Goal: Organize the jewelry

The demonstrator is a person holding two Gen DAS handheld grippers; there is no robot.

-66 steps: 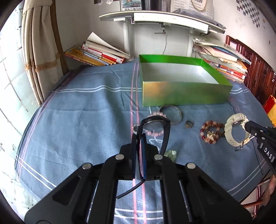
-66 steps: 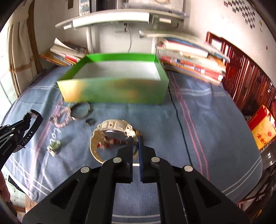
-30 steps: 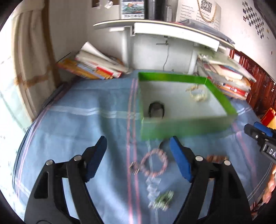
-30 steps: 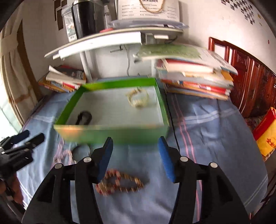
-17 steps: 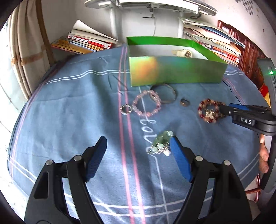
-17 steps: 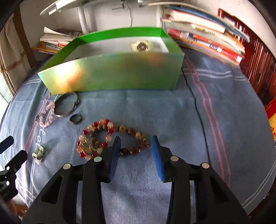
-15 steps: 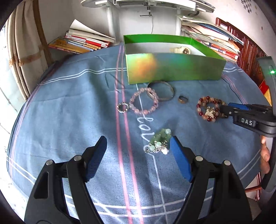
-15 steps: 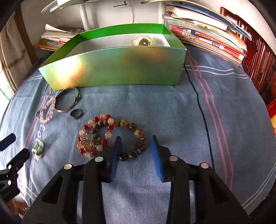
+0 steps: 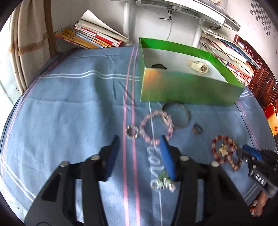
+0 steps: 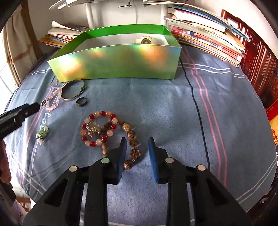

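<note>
A green box (image 9: 189, 90) (image 10: 119, 60) holds a white watch (image 9: 198, 66) (image 10: 144, 40) and a black watch (image 9: 158, 66). Jewelry lies on the blue cloth in front of it: a pink bead bracelet (image 9: 156, 126) (image 10: 53, 100), a silver bangle (image 9: 179, 114) (image 10: 73, 90), a ring (image 9: 197, 129) (image 10: 81, 101), a red bead bracelet (image 9: 223, 150) (image 10: 98, 129), a brown bead bracelet (image 10: 130, 142) and a green bead piece (image 9: 163, 182) (image 10: 42, 133). My left gripper (image 9: 139, 144) is open just before the pink bracelet. My right gripper (image 10: 136, 144) is open with the brown beads between its fingers.
Stacks of books (image 9: 92, 36) (image 10: 208, 38) lie behind the box on both sides, under a white shelf (image 9: 182, 10). A curtain (image 9: 26, 43) hangs at the left. Dark wooden furniture (image 10: 258, 64) stands at the right. The cloth covers a round table.
Both grippers dropped the watches in the box, came back over the cloth and lowered. My left moved forward past the green piece toward the pink bracelet. My right closed in around the brown beads.
</note>
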